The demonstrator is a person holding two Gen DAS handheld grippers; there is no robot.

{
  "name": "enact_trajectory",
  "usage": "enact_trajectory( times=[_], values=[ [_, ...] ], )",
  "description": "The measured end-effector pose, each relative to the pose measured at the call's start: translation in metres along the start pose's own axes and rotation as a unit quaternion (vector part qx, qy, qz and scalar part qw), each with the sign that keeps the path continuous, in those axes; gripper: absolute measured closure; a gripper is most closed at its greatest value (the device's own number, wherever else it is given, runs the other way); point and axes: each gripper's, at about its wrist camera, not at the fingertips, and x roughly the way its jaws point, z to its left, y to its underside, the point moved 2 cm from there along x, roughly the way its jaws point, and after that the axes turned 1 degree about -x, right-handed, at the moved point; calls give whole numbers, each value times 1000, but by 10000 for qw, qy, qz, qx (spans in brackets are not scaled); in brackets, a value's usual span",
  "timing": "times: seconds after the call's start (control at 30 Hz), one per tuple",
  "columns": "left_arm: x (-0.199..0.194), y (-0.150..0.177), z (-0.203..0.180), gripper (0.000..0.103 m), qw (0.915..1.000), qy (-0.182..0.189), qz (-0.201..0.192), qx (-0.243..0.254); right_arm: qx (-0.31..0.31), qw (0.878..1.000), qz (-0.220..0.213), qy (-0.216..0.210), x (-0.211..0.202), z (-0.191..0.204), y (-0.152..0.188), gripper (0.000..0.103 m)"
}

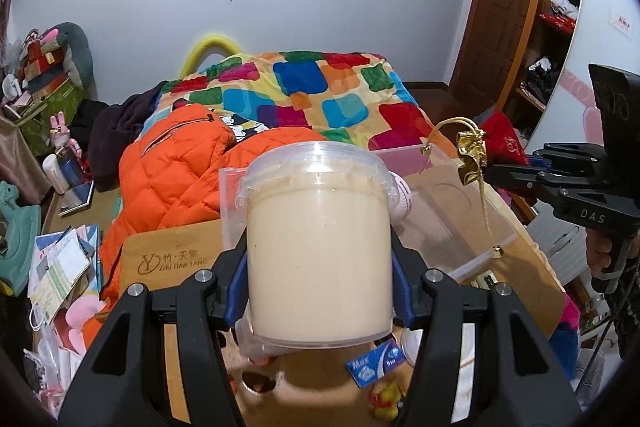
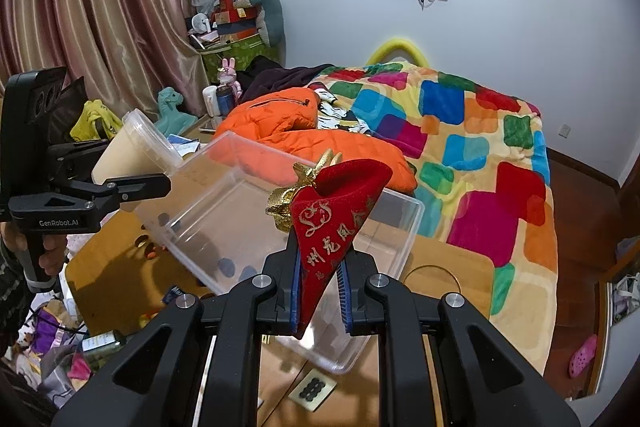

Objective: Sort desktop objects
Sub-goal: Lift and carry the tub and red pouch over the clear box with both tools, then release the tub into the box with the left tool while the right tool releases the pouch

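Two task items, both lifted off the wooden board [image 2: 448, 267] and carried above a clear plastic bin [image 2: 240, 219] resting on it.

First: a clear lidded tub of cream-coloured paste [image 1: 318, 251], clamped around its lower body by the left gripper [image 1: 320, 291]. Seen from the right wrist camera, held near the bin's far left corner, long axis tilted, lid end pointing up and toward the bin. Seen from the left wrist camera, filling the centre of the picture, lid uppermost.

Second: a red velvet drawstring pouch [image 2: 332, 227] with gold embroidered characters, pinched at its narrow lower end by the right gripper [image 2: 320, 291], blue pads pressed against the cloth. Long axis running up and away from the jaws, wider mouth end topmost, gold tassel knot [image 2: 282, 211] and cord hanging off its left side. Held over the bin's interior, near the middle, so probably the nearer of the two to a drop; merely opening the jaws would likely land it inside. Tub apparently needing a short move rightward over the rim first.

Around the bin: a small blue packet [image 1: 374, 363] at the board's near edge, below the tub. Beyond: an orange quilted jacket [image 2: 288, 131] and a patchwork blanket [image 2: 460, 131] on a bed.
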Motion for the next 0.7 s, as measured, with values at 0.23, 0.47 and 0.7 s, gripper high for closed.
enact_trajectory(
  times=[0.23,0.47,0.7],
  values=[
    [22,-6,6,46,9999,-6,117,-35,-7,9998,192,3,21,-8,-1,90],
    [45,-3,13,46,9995,-68,286,-84,44,9990,434,-45,40,-16,8,90],
    [60,0,16,46,9989,-66,456,-71,29,9977,678,-39,53,-20,15,89]
  ],
)
